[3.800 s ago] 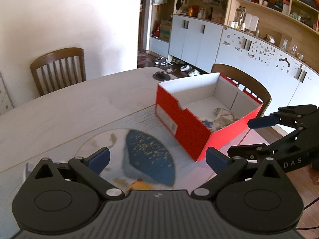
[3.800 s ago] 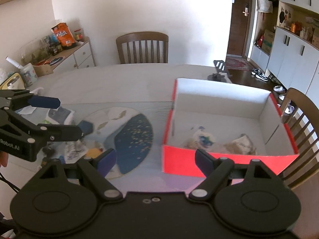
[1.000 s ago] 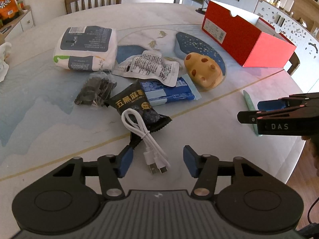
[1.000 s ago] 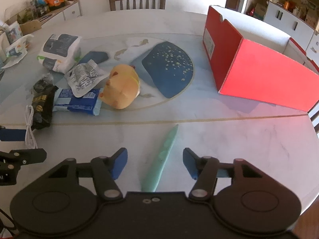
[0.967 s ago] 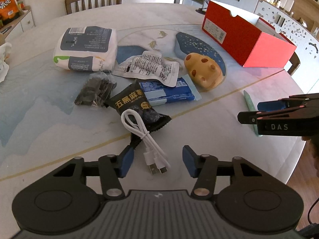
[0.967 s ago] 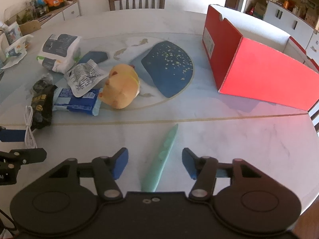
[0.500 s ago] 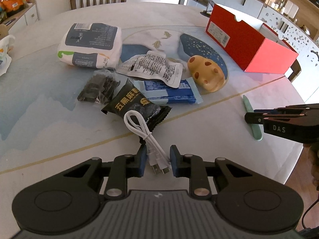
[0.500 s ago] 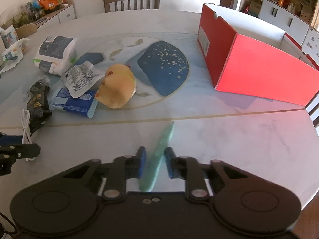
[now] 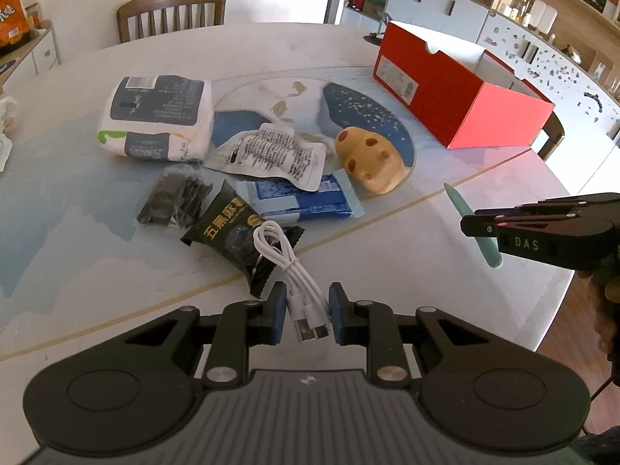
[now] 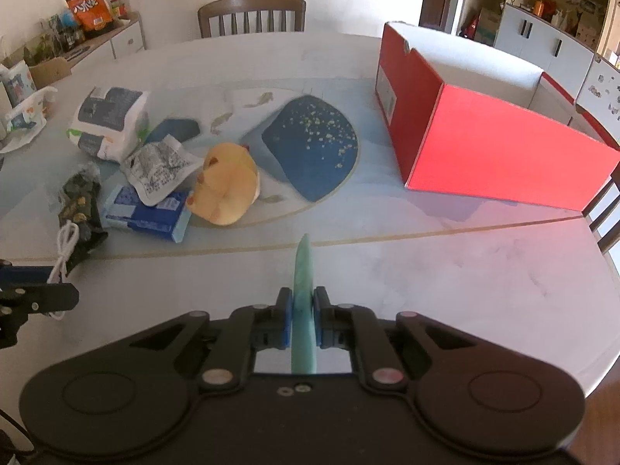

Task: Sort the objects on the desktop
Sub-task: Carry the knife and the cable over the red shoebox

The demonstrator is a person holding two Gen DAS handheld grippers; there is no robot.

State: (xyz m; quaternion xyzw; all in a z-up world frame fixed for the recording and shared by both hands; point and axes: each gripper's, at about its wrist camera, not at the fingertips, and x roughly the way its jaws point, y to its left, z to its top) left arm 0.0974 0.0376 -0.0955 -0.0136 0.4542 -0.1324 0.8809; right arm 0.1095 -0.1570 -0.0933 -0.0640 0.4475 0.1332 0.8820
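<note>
My left gripper (image 9: 308, 316) has its blue pads close around the plug end of a coiled white USB cable (image 9: 288, 261), which lies partly over a black snack packet (image 9: 232, 232). My right gripper (image 10: 302, 317) is shut on a slim green tool (image 10: 303, 290) and holds it off the table; the tool also shows in the left wrist view (image 9: 474, 228). A yellow plush toy (image 10: 226, 190), a blue packet (image 9: 306, 197), a printed pouch (image 9: 267, 155), a white wipes pack (image 9: 155, 116) and a dark bag (image 9: 172, 201) lie in a cluster.
An open red shoebox (image 10: 484, 131) stands at the right of the round marble table (image 10: 445, 263). Wooden chairs (image 10: 252, 15) stand at the far side and behind the box. A sideboard with snacks (image 10: 89, 11) is at the far left. The table edge is near on the right.
Both grippers came down from over the box to the table, then closed: the left around the cable's plugs, the right onto the green tool, which has risen off the table.
</note>
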